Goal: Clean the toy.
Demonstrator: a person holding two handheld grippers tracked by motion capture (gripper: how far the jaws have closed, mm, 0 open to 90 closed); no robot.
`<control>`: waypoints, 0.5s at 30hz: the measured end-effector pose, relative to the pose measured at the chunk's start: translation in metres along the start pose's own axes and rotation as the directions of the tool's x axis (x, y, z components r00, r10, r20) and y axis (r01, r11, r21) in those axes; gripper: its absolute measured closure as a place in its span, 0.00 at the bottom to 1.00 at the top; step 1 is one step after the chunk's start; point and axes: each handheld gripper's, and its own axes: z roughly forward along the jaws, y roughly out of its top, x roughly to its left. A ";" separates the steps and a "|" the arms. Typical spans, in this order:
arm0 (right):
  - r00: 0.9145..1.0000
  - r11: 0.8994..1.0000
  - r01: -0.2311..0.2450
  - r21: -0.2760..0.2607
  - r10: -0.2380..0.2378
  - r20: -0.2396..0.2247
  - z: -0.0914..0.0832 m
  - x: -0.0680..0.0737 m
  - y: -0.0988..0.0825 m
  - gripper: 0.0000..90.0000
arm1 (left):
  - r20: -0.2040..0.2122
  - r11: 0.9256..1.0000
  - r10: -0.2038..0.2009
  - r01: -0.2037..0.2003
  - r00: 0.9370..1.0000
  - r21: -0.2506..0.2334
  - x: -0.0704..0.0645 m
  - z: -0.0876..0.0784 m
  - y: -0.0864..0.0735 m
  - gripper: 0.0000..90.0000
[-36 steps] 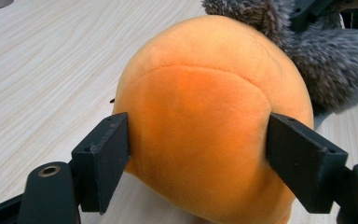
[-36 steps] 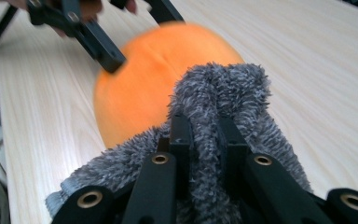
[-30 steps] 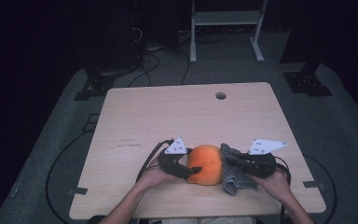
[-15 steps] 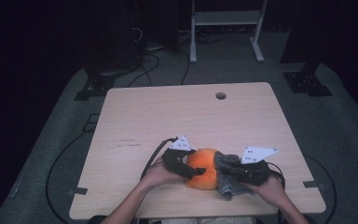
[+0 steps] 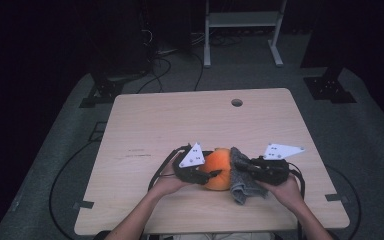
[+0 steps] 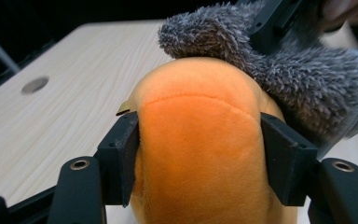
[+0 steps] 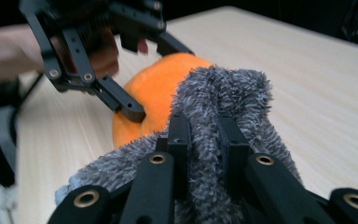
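Jaws of my left gripper (image 6: 200,154) have just been closing onto the orange plush (image 6: 200,140) — right gripper (image 7: 200,135) pinches the grey cloth (image 7: 223,93); wiping barely begun, I judge.

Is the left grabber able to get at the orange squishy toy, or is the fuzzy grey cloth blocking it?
Yes, it seems so: the left gripper has just been closing and its jaws already squeeze the orange toy; the grey cloth lies against its far side.

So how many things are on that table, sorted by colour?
Orange: 1, the orange plush toy, squeezed between the left gripper's jaws, which have just been closing.
Grey: 1, the grey fluffy cloth, pinched by the right gripper.
Total: 2.
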 end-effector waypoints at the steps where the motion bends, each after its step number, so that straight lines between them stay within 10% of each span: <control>1: 1.000 1.000 0.006 0.018 -0.006 0.002 0.005 0.000 -0.002 0.87 | 0.015 0.999 -0.037 0.037 0.999 -0.013 0.002 -0.001 -0.004 0.36; 6: 0.998 0.997 0.070 0.044 -0.070 -0.002 0.017 0.017 -0.004 0.87 | 0.076 0.962 -0.271 0.269 0.959 0.036 0.018 -0.004 -0.012 0.05; 10: 0.993 0.991 0.119 0.058 -0.119 0.001 0.022 0.028 -0.004 0.87 | 0.132 0.932 -0.362 0.354 0.923 0.083 0.020 0.000 -0.022 0.15; 15: 0.996 0.995 0.083 0.063 -0.084 0.014 0.013 0.019 -0.011 0.87 | 0.098 0.964 -0.265 0.263 0.959 0.029 0.012 -0.003 -0.016 0.40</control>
